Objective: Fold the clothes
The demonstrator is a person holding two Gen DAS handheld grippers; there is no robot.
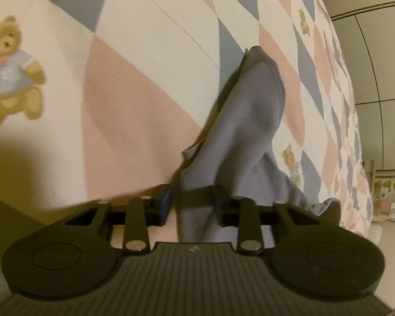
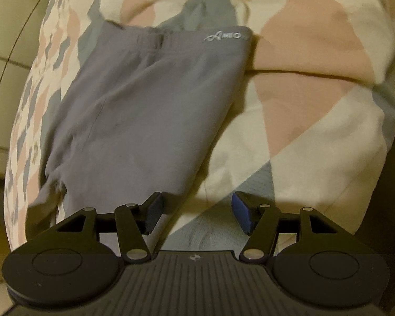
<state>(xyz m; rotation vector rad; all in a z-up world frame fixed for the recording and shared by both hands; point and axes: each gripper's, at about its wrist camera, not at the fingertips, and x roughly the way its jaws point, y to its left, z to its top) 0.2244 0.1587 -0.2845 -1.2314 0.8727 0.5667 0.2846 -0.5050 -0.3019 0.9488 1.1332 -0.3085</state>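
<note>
A grey garment (image 1: pixel 239 121) rises in a bunched fold from my left gripper (image 1: pixel 193 205), which is shut on it, the cloth pinched between the two black fingers. The far tip of that fold rests on the quilt (image 1: pixel 134 105). In the right wrist view the same grey garment (image 2: pixel 144 110) lies flat on the quilt (image 2: pixel 316 105), its waistband with a silver logo (image 2: pixel 223 36) at the far end. My right gripper (image 2: pixel 197 213) hovers open just above the quilt, beside the garment's near right edge. Only quilt shows between its blue pads.
The quilt is a pink, grey and cream patchwork with teddy bear prints (image 1: pixel 10 71). Its edge drops off at the right of the left wrist view, with pale cupboard panels (image 1: pixel 368 52) and floor clutter (image 1: pixel 387 197) beyond. Pale panels (image 2: pixel 8 39) also stand left of the bed.
</note>
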